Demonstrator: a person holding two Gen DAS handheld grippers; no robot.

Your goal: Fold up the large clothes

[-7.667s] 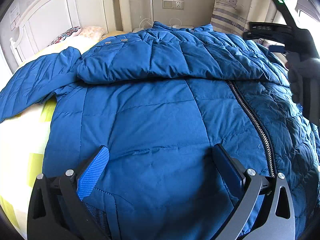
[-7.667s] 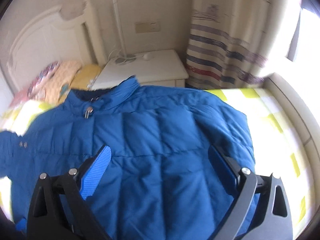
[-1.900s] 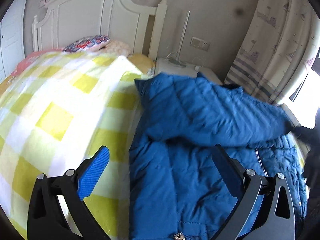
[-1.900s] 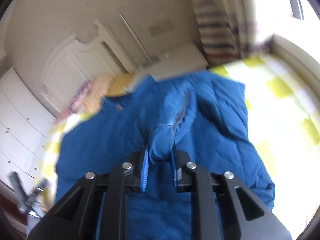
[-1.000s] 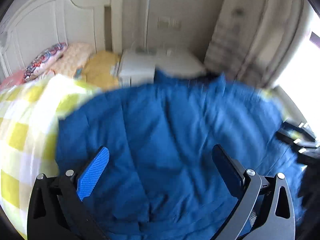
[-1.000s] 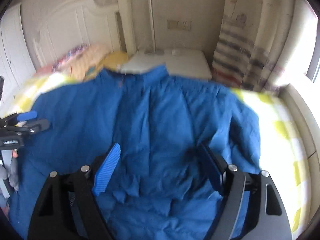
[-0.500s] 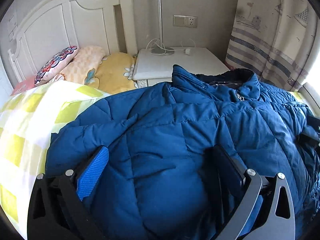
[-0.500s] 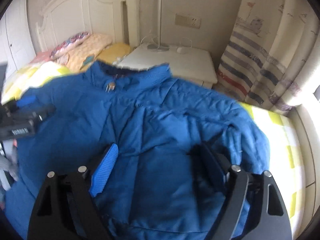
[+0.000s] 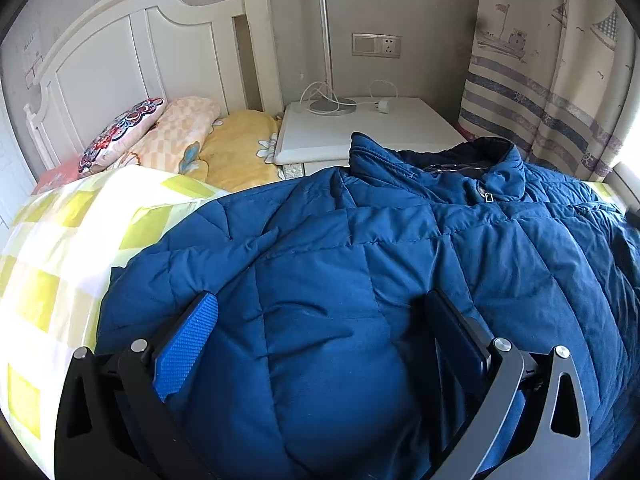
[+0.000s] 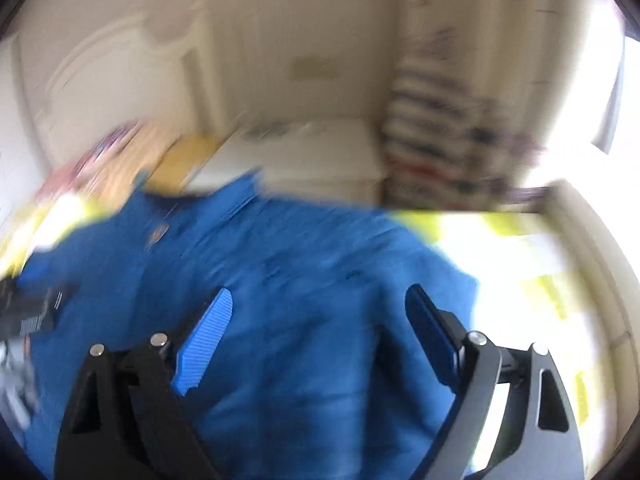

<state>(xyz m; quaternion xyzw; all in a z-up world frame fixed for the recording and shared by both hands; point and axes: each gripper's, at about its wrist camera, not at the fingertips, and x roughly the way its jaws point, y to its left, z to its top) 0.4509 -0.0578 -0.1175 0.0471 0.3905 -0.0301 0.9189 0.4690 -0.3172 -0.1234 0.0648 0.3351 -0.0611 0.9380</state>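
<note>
I see a white headboard (image 9: 120, 64) against a grey wall, a white nightstand (image 9: 360, 128) (lamp base on it), and striped curtains (image 9: 552, 92) beside bright daylight.

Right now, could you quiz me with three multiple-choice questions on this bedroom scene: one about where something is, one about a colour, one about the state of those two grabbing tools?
1. Where does the jacket's collar lie?
A. toward the nightstand
B. on the pillows
C. hanging off the bed's foot

2. What colour is the jacket?
A. red
B. blue
C. grey

3. How are the two grippers' fingers set?
A. both open, holding nothing
B. both shut on the jacket
C. only the left shut

Answers:
1 A: the collar sits just before the white nightstand.
2 B: its quilted fabric is blue in both views.
3 A: the left gripper and right gripper both show spread fingers with nothing clamped between them.
</note>
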